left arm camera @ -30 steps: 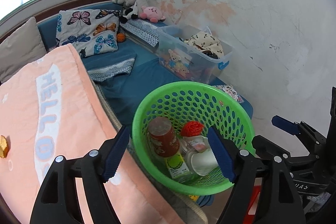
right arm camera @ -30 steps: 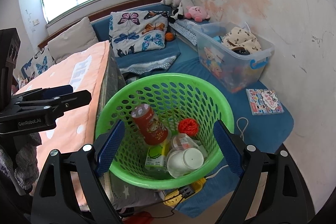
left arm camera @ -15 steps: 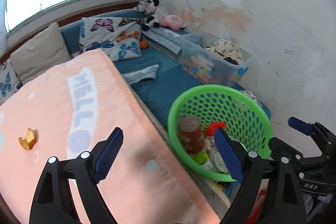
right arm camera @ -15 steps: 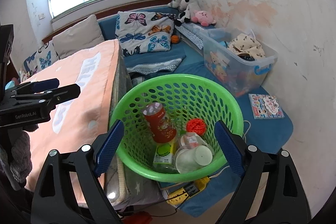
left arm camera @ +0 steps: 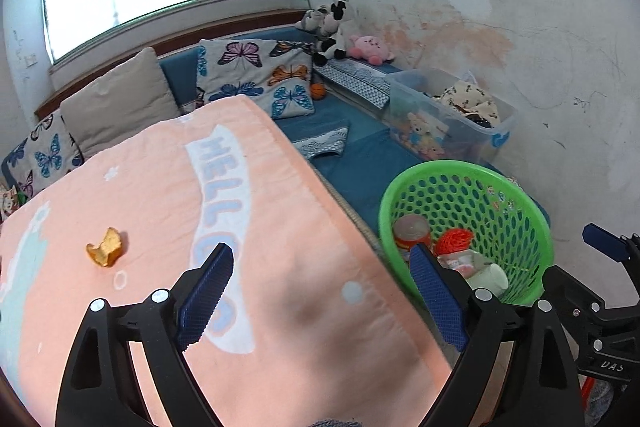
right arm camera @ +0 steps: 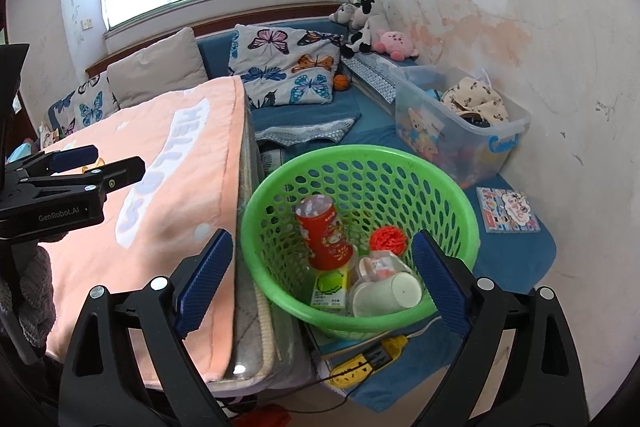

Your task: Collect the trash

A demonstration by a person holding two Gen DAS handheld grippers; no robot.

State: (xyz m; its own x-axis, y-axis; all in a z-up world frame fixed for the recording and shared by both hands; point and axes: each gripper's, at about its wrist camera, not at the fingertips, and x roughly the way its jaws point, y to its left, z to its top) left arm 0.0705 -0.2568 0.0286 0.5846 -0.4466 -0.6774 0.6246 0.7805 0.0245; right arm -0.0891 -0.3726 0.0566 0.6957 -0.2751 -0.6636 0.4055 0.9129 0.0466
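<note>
Nearby, green basket [right arm camera: 360, 163], orange scrap [left arm camera: 105, 247] on blanket [left arm camera: 280, 227]

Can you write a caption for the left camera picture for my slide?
Open left gripper over the peach blanket, orange scrap waiting, green basket already holding trash.
</note>
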